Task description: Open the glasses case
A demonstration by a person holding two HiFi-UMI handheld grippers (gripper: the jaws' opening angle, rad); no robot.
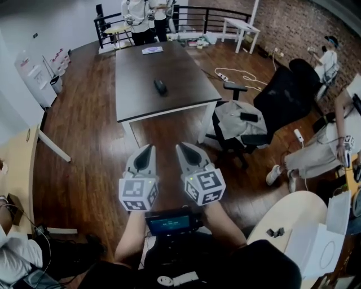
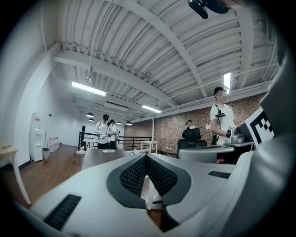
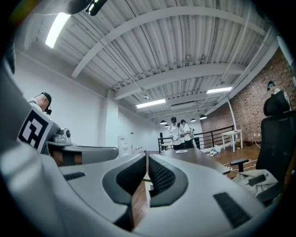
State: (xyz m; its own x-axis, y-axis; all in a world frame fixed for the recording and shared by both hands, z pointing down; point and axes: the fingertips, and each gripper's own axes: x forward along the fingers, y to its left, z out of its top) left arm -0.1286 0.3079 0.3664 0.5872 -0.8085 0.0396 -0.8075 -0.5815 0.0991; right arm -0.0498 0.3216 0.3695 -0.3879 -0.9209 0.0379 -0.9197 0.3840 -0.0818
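Before the table [image 1: 186,101]: a person holds two grippers side by side and level above the wood floor, tips toward the table's near edge and apart from it.
Case [image 1: 160,86]: small and dark, lid apparently down, lying alone near the middle of the tabletop, well ahead of both grippers and touched by neither.
Left gripper [image 1: 148,149]: jaws closed tip to tip with nothing between them; in the left gripper view the dark ribbed pads [image 2: 134,176] meet at the front.
Right gripper [image 1: 183,148]: jaws all but closed and empty; in the right gripper view only a thin slit shows between the pads [image 3: 161,178].
Cubes: the left cube [image 1: 138,193] and the right cube [image 1: 204,186], each with square markers, sit at the backs of the grippers, nearest the person.
Paper [image 1: 152,49]: a pale sheet flat at the table's far end.
Chair [image 1: 282,99]: black, just right of the table, with a grey garment [image 1: 234,121] heaped on its seat.
Far end: two people [image 1: 138,17] in white tops stand by a black railing [image 1: 208,17].
Right side: a seated person [image 1: 316,149] stretches both legs out over the floor.
Floor: a power strip [image 1: 223,76] and a white cable lie right of the table.
Left wall: a water dispenser [image 1: 36,79] stands against the white wall.
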